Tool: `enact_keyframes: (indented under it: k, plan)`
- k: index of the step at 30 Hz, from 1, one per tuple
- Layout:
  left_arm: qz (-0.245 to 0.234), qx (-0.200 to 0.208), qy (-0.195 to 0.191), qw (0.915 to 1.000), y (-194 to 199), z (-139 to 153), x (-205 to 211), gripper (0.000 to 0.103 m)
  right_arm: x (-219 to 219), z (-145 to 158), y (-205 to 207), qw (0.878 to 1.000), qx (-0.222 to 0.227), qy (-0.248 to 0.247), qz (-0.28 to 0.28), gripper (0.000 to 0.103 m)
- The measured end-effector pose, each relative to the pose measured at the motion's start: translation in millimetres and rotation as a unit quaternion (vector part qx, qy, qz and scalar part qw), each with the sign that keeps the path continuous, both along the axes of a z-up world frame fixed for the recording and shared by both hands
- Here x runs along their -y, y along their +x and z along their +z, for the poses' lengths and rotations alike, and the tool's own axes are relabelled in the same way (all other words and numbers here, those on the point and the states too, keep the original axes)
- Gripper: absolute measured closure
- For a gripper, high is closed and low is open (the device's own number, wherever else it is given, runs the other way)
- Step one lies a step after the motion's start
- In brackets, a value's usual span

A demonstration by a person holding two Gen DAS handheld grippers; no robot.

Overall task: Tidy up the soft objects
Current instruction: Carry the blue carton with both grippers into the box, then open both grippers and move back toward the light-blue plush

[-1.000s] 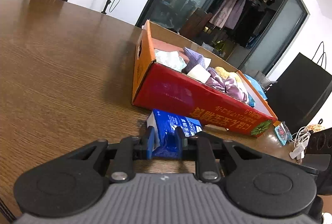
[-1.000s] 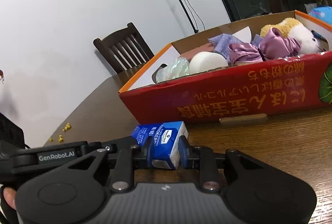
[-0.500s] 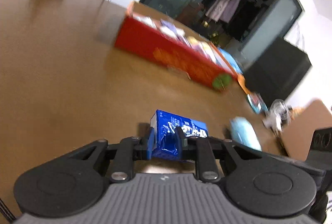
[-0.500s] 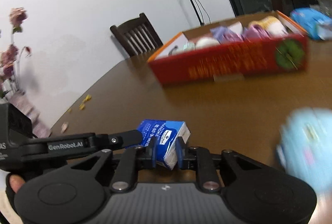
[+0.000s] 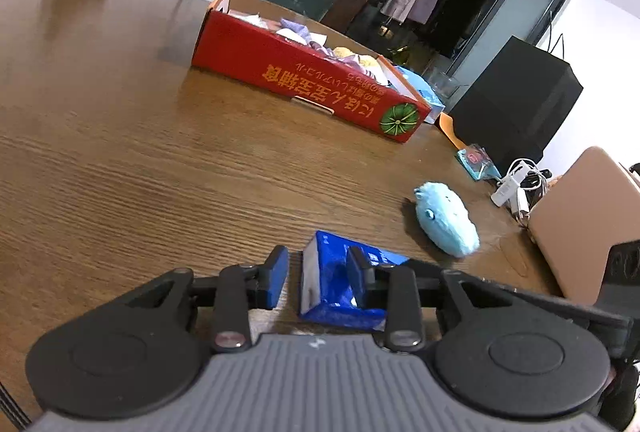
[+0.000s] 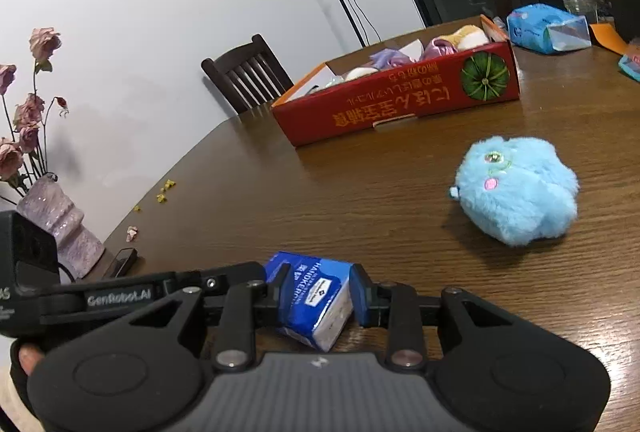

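A blue handkerchief tissue pack (image 5: 340, 282) lies on the wooden table (image 5: 160, 168) between both grippers; it also shows in the right wrist view (image 6: 316, 298). My left gripper (image 5: 318, 274) is open, its left finger clear of the pack. My right gripper (image 6: 320, 292) has its jaws parted around the pack, with a gap on the right side. A fluffy light-blue plush toy (image 5: 446, 218) lies to the right, seen too in the right wrist view (image 6: 518, 188). The red cardboard box (image 5: 304, 76) (image 6: 400, 100) holds several soft items.
A blue tissue packet (image 6: 548, 28) lies behind the box. A brown laptop (image 5: 584, 216), white cables (image 5: 516, 184) and a black bag (image 5: 516, 100) are at the right. A vase of flowers (image 6: 60, 224) and a chair (image 6: 248, 72) are at the left.
Both grippers drew back from the red box with the tissue pack and lowered it to the table. Both have opened and let go of it. The plush toy came into view.
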State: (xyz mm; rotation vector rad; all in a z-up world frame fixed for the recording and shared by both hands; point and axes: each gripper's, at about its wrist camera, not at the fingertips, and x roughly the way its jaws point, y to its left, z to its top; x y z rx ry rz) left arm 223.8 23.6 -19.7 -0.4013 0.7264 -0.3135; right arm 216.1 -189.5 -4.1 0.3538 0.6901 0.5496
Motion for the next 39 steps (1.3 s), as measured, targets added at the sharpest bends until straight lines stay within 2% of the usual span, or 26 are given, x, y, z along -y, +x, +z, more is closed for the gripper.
enact_keyframes:
  k: [4, 6, 8, 13, 16, 18, 20, 23, 25, 27, 29, 33, 36, 39]
  plan:
    - [-0.023, -0.010, -0.017, 0.9995, 7.8, -4.8, 3.6, 0.073, -5.4, -7.6, 4.7, 1.000, 0.002, -0.007, 0.008, 0.074]
    - [-0.020, -0.003, -0.010, 0.9997, 8.9, -3.8, 5.8, 0.075, -3.9, -9.9, 7.7, 1.000, 0.005, -0.004, 0.008, 0.075]
    - [-0.012, 0.003, -0.019, 0.9998, 14.6, 1.6, 3.5, 0.077, -2.7, -5.1, 13.5, 1.000, 0.006, -0.005, 0.006, 0.083]
    - [-0.018, 0.091, -0.029, 0.9952, 63.6, 55.2, -4.0, 0.079, 0.5, 47.5, 64.2, 0.997, 0.073, -0.002, 0.006, 0.084]
    - [-0.014, 0.146, -0.007, 0.9892, 114.8, 93.2, -8.1, 0.079, -9.7, 89.4, 111.4, 0.990, 0.139, -0.025, 0.007, 0.084]
    - [-0.008, 0.160, 0.007, 0.9871, 152.6, 106.9, -15.4, 0.079, -18.9, 106.6, 152.7, 0.988, 0.151, -0.026, 0.009, 0.084]
    - [0.004, 0.149, 0.012, 0.9887, 192.2, 109.2, -24.8, 0.079, -31.2, 111.5, 197.0, 0.990, 0.140, -0.024, 0.016, 0.084]
    - [0.019, 0.122, 0.024, 0.9921, 236.0, 95.9, -38.5, 0.079, -51.9, 100.4, 251.9, 0.993, 0.112, -0.033, 0.023, 0.084]
    - [0.027, 0.102, 0.043, 0.9935, 252.2, 81.5, -45.6, 0.078, -65.4, 85.8, 279.4, 0.995, 0.084, -0.035, 0.033, 0.084]
    - [0.024, 0.081, 0.062, 0.9945, 259.2, 66.8, -51.1, 0.072, -77.4, 69.8, 294.9, 0.997, 0.059, -0.037, 0.043, 0.084]
    - [0.022, 0.080, 0.067, 0.9943, 259.3, 56.8, -53.7, 0.066, -85.0, 55.6, 301.5, 0.997, 0.044, -0.037, 0.054, 0.083]
    - [0.022, 0.091, 0.079, 0.9924, 256.5, 54.2, -55.8, 0.066, -94.4, 43.7, 305.0, 0.997, 0.035, -0.045, 0.058, 0.081]
    - [0.024, 0.101, 0.084, 0.9911, 251.9, 62.0, -54.1, 0.065, -89.1, 50.3, 301.4, 0.996, 0.044, -0.049, 0.054, 0.081]
    - [0.028, 0.112, 0.086, 0.9896, 244.1, 77.5, -52.4, 0.063, -75.9, 71.0, 286.5, 0.995, 0.070, -0.061, 0.045, 0.081]
